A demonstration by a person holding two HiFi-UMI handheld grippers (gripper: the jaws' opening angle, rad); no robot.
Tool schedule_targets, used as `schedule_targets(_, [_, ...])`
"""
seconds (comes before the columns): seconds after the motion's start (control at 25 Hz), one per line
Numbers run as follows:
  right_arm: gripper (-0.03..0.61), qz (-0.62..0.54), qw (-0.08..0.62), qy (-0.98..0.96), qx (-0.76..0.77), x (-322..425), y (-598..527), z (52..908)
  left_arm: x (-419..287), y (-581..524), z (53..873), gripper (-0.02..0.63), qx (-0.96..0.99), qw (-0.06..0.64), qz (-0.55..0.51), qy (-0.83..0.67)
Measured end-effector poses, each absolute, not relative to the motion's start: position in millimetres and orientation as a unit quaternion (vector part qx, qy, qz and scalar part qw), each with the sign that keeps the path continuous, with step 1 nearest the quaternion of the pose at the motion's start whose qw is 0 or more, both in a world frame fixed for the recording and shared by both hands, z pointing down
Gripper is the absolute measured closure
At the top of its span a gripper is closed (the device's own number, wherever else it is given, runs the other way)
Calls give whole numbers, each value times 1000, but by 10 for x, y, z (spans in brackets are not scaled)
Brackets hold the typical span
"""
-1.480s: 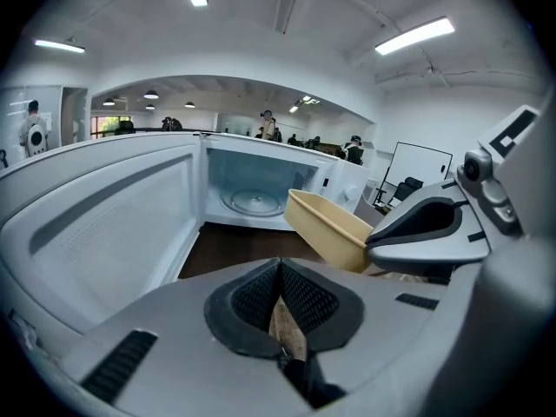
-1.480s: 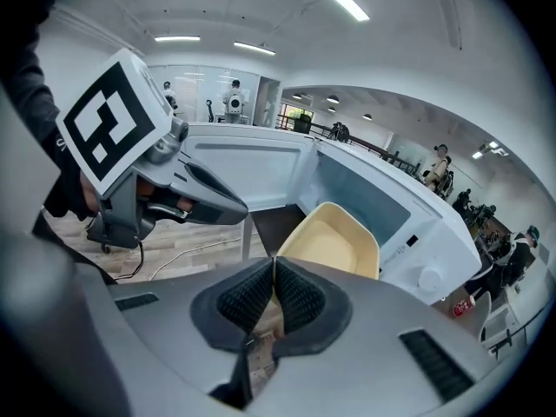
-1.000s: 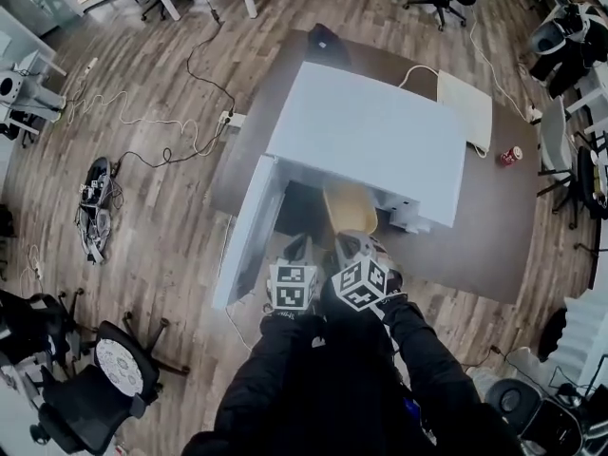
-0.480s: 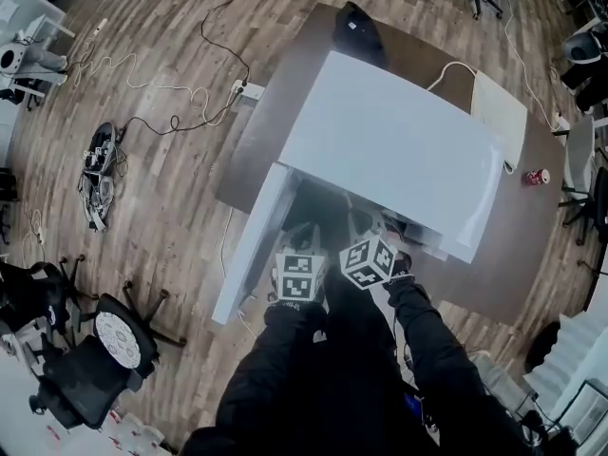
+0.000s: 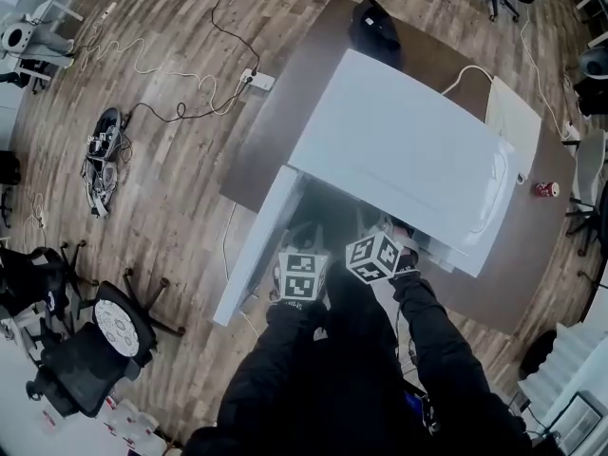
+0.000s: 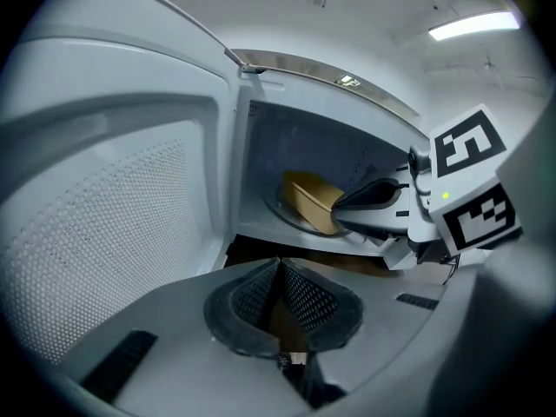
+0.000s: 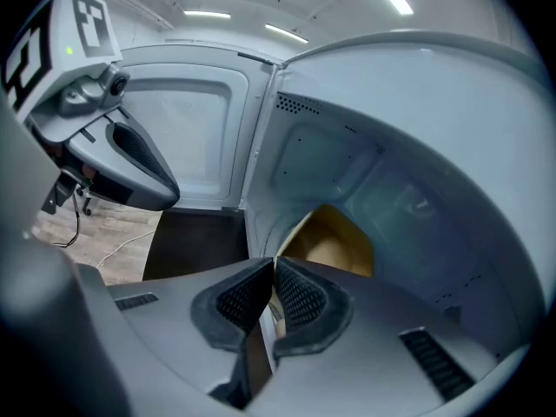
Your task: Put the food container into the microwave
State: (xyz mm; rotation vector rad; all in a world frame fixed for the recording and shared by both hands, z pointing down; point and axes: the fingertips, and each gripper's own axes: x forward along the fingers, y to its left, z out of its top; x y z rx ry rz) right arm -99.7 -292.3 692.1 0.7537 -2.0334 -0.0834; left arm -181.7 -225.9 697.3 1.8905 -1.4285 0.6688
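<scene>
The white microwave (image 5: 408, 150) stands on a brown table (image 5: 280, 112) with its door (image 5: 255, 245) swung open to the left. The tan food container (image 7: 334, 237) rests inside the cavity on the turntable (image 6: 280, 205); it also shows in the left gripper view as the container (image 6: 313, 200). My right gripper (image 7: 274, 298) reaches into the opening and is shut on the container's near rim. My left gripper (image 6: 278, 298) hangs just outside the opening, shut with nothing in it. In the head view both marker cubes sit at the opening, and the microwave's top hides the container.
A black bag (image 5: 373, 27) and a white board (image 5: 513, 112) lie on the table behind the microwave, with a red can (image 5: 545, 189) at the right edge. Cables (image 5: 171, 65) trail over the wood floor. Office chairs (image 5: 85, 350) stand at the lower left.
The container was visible in front of the opening; it has since moved inside, under the microwave's top. Both grippers have shifted forward toward the cavity.
</scene>
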Motion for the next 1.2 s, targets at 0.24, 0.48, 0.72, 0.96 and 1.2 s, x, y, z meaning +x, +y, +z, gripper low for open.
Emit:
schedule_targets(0.24, [543,-32,457,-831,316,-996,-2926,6921,-1851,-2209,7006,581,724,332,255,-549])
schedule_targets(0.48, [495,-27,443,-832,334,-993,-2758,6784,-1822,-2084,6878,581,736,322,249,-540])
schedule_targets(0.72, [495,12,402,-828,389,-937,-2415,6431,-1784,-1897,6649,581,757,301,231,-532])
schedule_targets(0.96, [528,84,346,-825,438,-892,-1903,6035,-1696,-1584,6354,581,780,274,214,-520])
schedule_targets(1.2, [554,115,299,-831,454,-968,-1286,5545,-1629,-1197,5927,581,802,255,186,-508])
